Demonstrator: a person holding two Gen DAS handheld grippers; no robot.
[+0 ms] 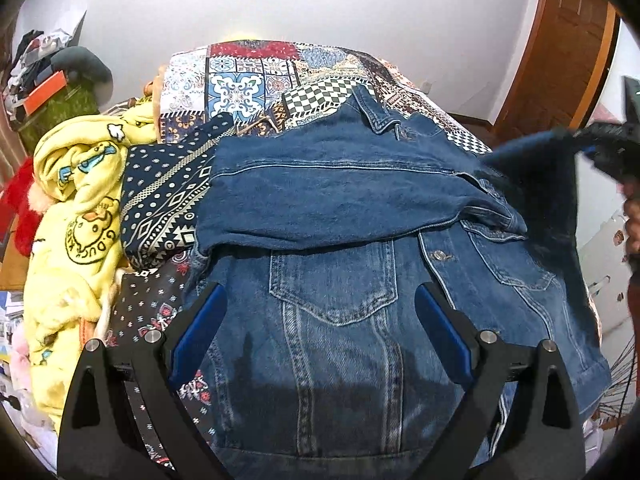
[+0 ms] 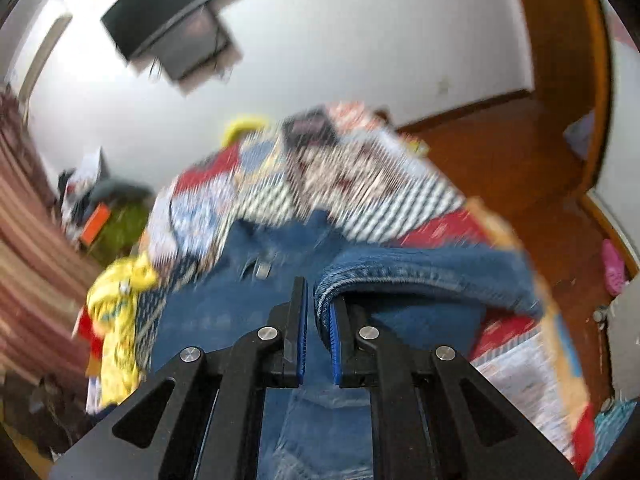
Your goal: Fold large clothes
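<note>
The denim jacket point(image 1: 352, 288) lies front-up on the bed, over a patchwork bedspread point(image 1: 256, 80) of tile, checker and floral squares. Its collar point(image 1: 376, 116) points toward the far wall, and 1 sleeve point(image 1: 344, 200) is folded across the chest, above a buttoned flap pocket point(image 1: 332, 284). A metal button point(image 1: 439, 256) shows on the placket just right of that pocket.

The left hand-held gripper point(image 1: 320, 320) hovers over the jacket's lower front with its 2 blue-padded fingers point(image 1: 200, 332) spread wide and nothing between them. At the right edge of the left wrist view, a dark, blurred piece of denim rises toward the right hand-held gripper point(image 1: 608, 152).

The right wrist view is motion-blurred. There the right hand-held gripper point(image 2: 318, 336) has its fingers point(image 2: 299, 332) drawn close together, with a folded denim sleeve or edge point(image 2: 420, 276) caught at the right pad; a narrow gap remains toward the left pad, and it appears to be clamped on the fabric.

Left of the jacket lies a navy cloth point(image 1: 168, 196) with white geometric print, and beyond it a crumpled yellow duck-print blanket point(image 1: 76, 232). A red plush item point(image 1: 20, 204) sits at the far left. A dark screen point(image 2: 168, 16) hangs on the white wall, and a wooden door point(image 1: 560, 52) stands at the right. A pink slipper point(image 2: 612, 268) lies on the wooden floor.
</note>
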